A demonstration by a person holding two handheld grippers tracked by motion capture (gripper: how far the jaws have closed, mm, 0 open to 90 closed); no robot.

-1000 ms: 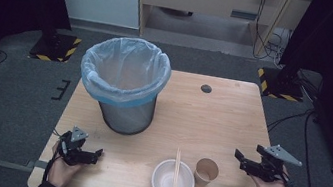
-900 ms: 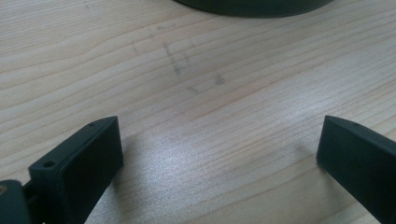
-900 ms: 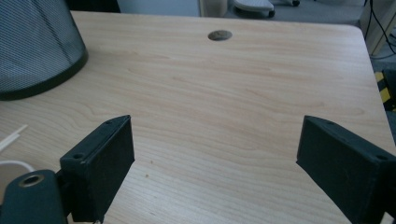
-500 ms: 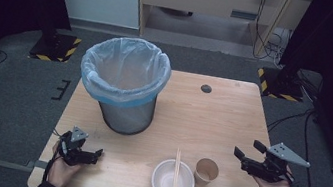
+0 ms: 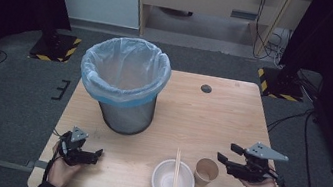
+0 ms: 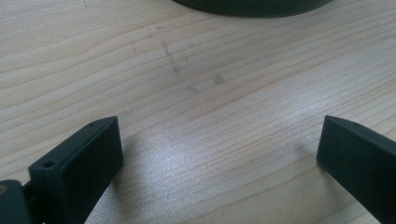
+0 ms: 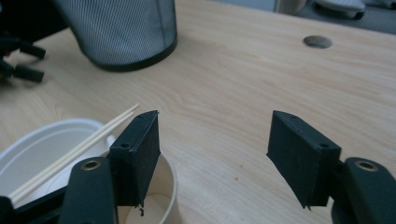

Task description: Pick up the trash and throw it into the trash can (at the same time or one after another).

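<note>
Cup [image 5: 206,171] stands on the table [image 5: 211,116] beside the bowl [image 5: 172,181], chopsticks [image 5: 175,178] across it. Right tool [image 5: 226,152] hovers just beside the cup, jaws apart and just closing on nothing. Left tool [image 5: 97,154] rests released.

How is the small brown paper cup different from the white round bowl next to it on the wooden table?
The small brown paper cup is narrower than the white round bowl, and taller for its width, while the bowl is wide and shallow. The bowl carries a pair of pale wooden chopsticks across its rim; nothing lies across the cup. Both stand upright with their mouths open at the near edge of the wooden table.
</note>
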